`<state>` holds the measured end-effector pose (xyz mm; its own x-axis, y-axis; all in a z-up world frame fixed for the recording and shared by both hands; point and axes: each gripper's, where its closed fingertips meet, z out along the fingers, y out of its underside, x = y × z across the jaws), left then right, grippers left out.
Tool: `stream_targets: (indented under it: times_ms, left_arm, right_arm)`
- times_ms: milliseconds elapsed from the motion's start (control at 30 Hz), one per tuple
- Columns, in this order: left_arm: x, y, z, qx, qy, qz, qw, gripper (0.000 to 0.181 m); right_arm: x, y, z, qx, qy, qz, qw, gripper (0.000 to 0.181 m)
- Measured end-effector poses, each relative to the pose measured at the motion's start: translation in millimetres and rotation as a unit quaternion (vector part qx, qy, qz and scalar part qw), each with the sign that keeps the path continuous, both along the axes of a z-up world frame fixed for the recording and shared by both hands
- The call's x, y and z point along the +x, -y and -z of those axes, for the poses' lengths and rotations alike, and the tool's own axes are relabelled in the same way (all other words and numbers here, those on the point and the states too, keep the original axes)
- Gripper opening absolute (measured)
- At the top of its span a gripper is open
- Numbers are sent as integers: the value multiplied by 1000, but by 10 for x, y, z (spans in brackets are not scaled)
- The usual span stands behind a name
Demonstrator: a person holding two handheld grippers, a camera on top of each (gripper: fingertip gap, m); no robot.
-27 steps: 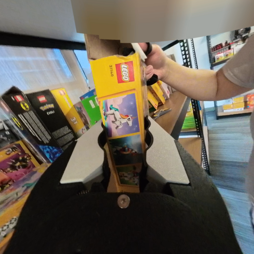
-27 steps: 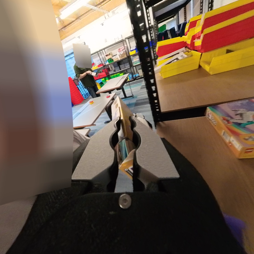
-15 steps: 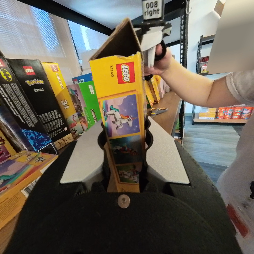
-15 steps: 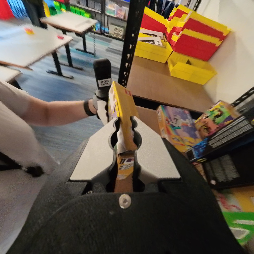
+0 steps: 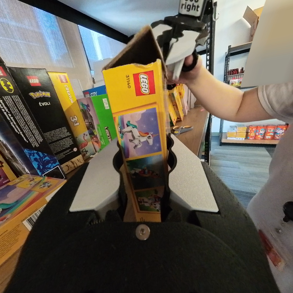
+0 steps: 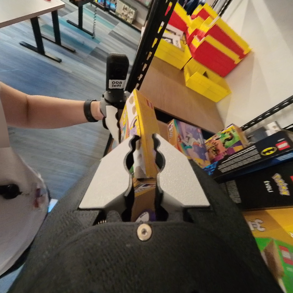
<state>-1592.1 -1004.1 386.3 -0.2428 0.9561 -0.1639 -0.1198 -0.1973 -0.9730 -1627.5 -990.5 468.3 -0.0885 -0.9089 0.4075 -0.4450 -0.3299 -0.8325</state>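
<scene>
A yellow toy box [image 5: 139,98] with a unicorn picture stands upright between my two grippers. My left gripper [image 5: 143,139] is shut on its lower part. The box's top end is open and its brown cardboard flap [image 5: 139,50] is lifted. My right gripper [image 6: 145,138] is shut on that flap end of the box [image 6: 142,117] and shows above in the left wrist view [image 5: 179,52], held by a hand. The left gripper also shows in the right wrist view [image 6: 111,120], at the box's far end.
Several toy boxes stand in a row on the wooden shelf [image 5: 193,136], a black one [image 5: 47,111] among them. A colourful box lies flat [image 5: 20,195]. Scissors [image 5: 182,128] lie farther along. Yellow and red bins [image 6: 206,47] sit on the lower shelf behind a black post [image 6: 147,39]. Left tips to right tips: about 10 cm.
The right gripper has lifted the flap and the box's top end has opened. The right wrist view has swung from the room down onto the box and shelf. The left grip is unchanged.
</scene>
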Motion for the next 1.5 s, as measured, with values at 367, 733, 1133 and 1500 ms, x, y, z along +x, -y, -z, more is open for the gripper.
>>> stream_targets:
  times_ms: [367, 733, 1133, 1500]
  left_arm:
    - [3, 3, 0, -3, -2, -7, 1000, 54]
    - [7, 5, 0, -8, -3, -14, 1000, 54]
    - [26, 72, 1, -1, -4, -31, 1000, 56]
    - [52, 87, 1, -12, 18, -52, 998, 57]
  right_arm:
    - [149, 1, 74, -16, -115, -9, 993, 23]
    - [160, 41, 90, -19, -127, 29, 991, 22]
    - [166, 15, 252, -77, -104, 30, 991, 37]
    - [-155, 93, 388, -257, -72, 86, 960, 55]
